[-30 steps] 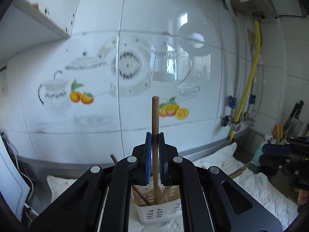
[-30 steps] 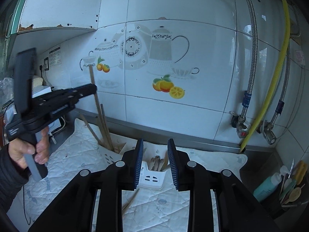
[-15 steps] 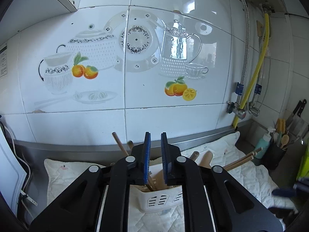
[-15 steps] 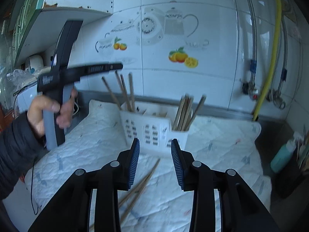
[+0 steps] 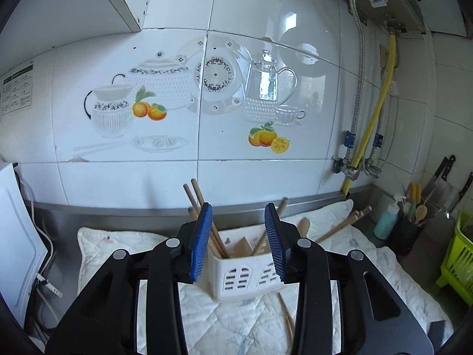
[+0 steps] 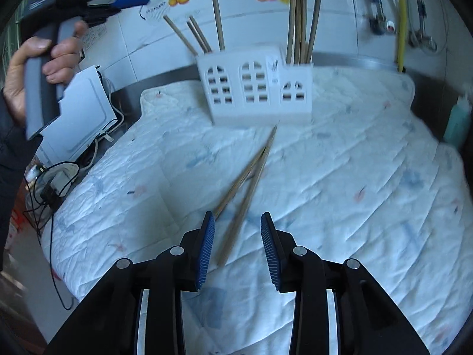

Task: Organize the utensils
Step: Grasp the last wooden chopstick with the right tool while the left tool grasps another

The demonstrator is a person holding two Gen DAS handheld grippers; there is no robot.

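Leftmost in the right wrist view, the person's left hand [image 6: 35, 59] grips the handle of the left gripper [image 6: 130, 1], raised high near the tiled wall; its jaws stand wide apart with nothing between them. Seen from its own camera, the left gripper [image 5: 238, 242] hangs above the white utensil holder [image 5: 245, 275], its blue pads [image 5: 201, 242] spread to either side of the holder's near end. Below that hand, a white appliance [image 6: 79, 115] with trailing cables sits at the left edge of the desk.

Next, toward the middle, the utensil holder [image 6: 254, 88] stands upright on the quilted white mat [image 6: 340, 177] near the wall. Its left compartment carries a few wooden chopsticks [image 6: 204, 35] leaning at different angles, and its lower right compartment carries a tighter bundle of chopsticks [image 6: 301, 23] standing nearly straight. In front of the holder, two loose chopsticks [image 6: 248, 183] lie crossed on the mat, their near ends reaching between the fingers of the right gripper [image 6: 238, 248], which is open wide, holds nothing, and hovers just above them; the view is blurred, so contact cannot be judged.

Further right, a yellow hose [image 5: 375, 124] runs down the wall, and a teal bottle [image 5: 387, 220] stands beside a dark cup of utensils [image 5: 406, 230] and a green basket [image 5: 458, 263].
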